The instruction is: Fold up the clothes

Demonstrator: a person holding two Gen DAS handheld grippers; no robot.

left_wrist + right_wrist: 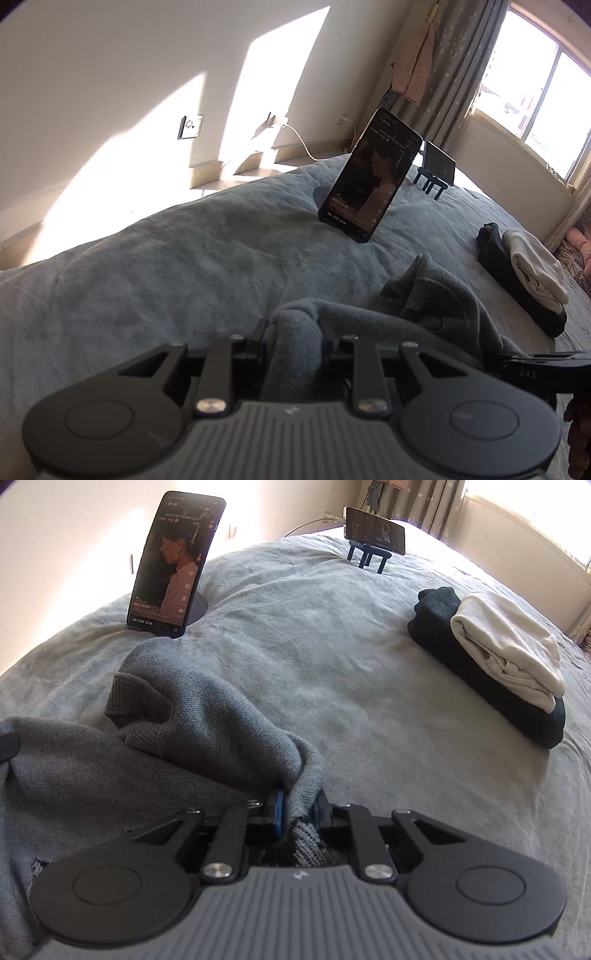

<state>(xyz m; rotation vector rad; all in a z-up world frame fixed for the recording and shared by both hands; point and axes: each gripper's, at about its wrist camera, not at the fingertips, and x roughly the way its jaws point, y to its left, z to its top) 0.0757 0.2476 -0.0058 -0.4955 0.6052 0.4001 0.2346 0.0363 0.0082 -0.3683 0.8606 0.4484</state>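
Grey knit sweater (pixel 207 716) is pinched in both the left gripper (pixel 295 328) and the right gripper (pixel 299 805).

We hold both grippers angled downward. Our left gripper (pixel 293 332) pinches a bunch of grey sweater (pixel 424 299) between its fingers; our right gripper (pixel 299 806) clamps another fold of it.

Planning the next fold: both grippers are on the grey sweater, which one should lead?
Right, probably. The right gripper pinches an outer edge of the grey sweater with bare bedspread ahead. The left gripper clamps a thick bunch and could anchor.
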